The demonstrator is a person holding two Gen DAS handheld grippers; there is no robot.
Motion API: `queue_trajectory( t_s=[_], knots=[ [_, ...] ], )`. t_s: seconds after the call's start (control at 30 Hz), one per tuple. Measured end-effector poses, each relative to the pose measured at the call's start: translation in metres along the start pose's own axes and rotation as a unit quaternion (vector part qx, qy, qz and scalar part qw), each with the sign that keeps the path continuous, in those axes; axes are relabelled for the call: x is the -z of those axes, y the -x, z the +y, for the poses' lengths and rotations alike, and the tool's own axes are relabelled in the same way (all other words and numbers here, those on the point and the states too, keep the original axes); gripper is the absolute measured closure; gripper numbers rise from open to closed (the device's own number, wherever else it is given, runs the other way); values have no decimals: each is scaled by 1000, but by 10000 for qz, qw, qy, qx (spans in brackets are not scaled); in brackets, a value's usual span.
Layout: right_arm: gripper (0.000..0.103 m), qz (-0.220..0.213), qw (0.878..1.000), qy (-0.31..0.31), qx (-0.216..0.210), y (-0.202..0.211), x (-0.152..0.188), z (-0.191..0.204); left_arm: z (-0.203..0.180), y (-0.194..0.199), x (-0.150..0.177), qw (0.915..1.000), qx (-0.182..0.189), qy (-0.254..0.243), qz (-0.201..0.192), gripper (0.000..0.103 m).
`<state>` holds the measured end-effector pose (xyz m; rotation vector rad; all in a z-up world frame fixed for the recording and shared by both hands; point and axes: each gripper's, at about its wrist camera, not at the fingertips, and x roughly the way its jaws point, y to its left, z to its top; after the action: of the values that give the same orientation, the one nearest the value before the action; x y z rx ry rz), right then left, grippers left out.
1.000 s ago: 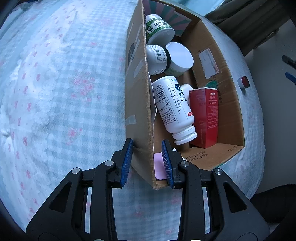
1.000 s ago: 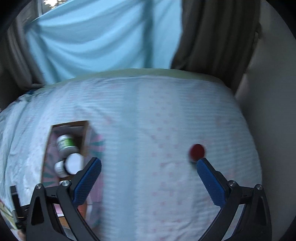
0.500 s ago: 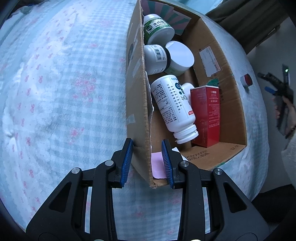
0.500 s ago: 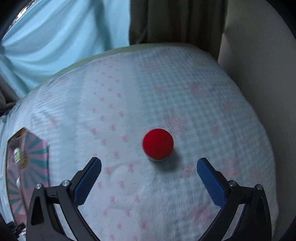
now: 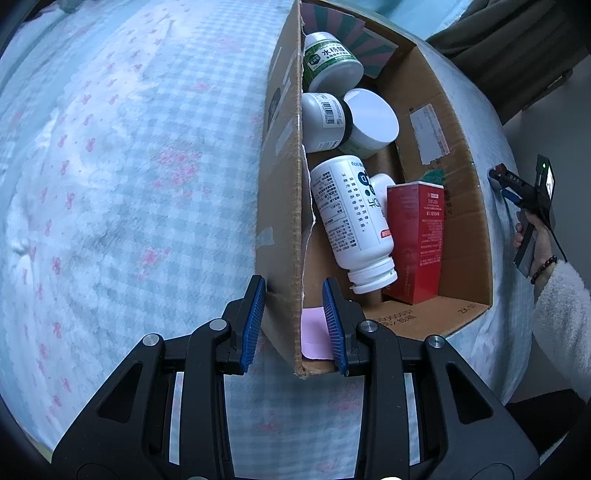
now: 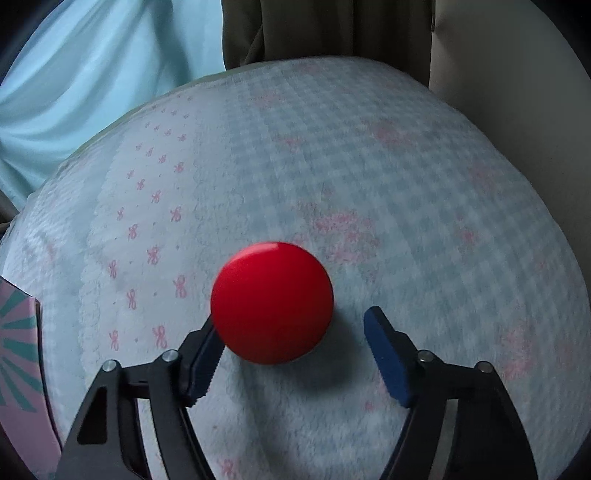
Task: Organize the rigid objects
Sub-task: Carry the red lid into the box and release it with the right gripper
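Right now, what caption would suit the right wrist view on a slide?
Right gripper closing around a red-capped jar standing on the checked blanket.

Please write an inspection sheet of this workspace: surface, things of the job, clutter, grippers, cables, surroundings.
Surface: fluffy blue-and-white checked blanket with pink bows.
Job's things: open brown cardboard box holding white plastic bottles, jars and a red carton; round red-lidded jar alone on the blanket.
Clutter: nothing seen.
Grippers: left gripper shut on the box's near wall; right gripper closing around the red-lidded jar, right pad not yet touching.
Cables: nothing seen.
Surroundings: pale blue curtain, dark drape, beige wall.
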<state>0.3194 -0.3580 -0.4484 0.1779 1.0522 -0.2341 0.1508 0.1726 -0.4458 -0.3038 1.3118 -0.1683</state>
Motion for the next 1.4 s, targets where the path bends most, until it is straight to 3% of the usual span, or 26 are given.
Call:
queue_trajectory(
  t_s=[0.1, 0.57, 0.87, 1.13, 1.4],
  knots=[
    [52, -29, 9998, 113, -145, 0, -2, 5, 0, 0, 0, 10000, -5, -4, 8, 75],
    [52, 69, 9990, -295, -342, 14, -5, -2, -2, -3, -2, 10000, -68, -69, 12, 75],
    [52, -87, 9983, -274, -509, 86, -18, 15, -8, -4, -5, 9992, -222, -311, 107, 75],
    [52, -185, 9961, 17, -868, 169, -34, 80, -7, -5, -9, 9991, -218, -307, 190, 75],
    [52, -10, 9854, 740, -1531, 208, -15, 195, -3, -6, -11, 9995, -92, -224, 214, 75]
  ],
)
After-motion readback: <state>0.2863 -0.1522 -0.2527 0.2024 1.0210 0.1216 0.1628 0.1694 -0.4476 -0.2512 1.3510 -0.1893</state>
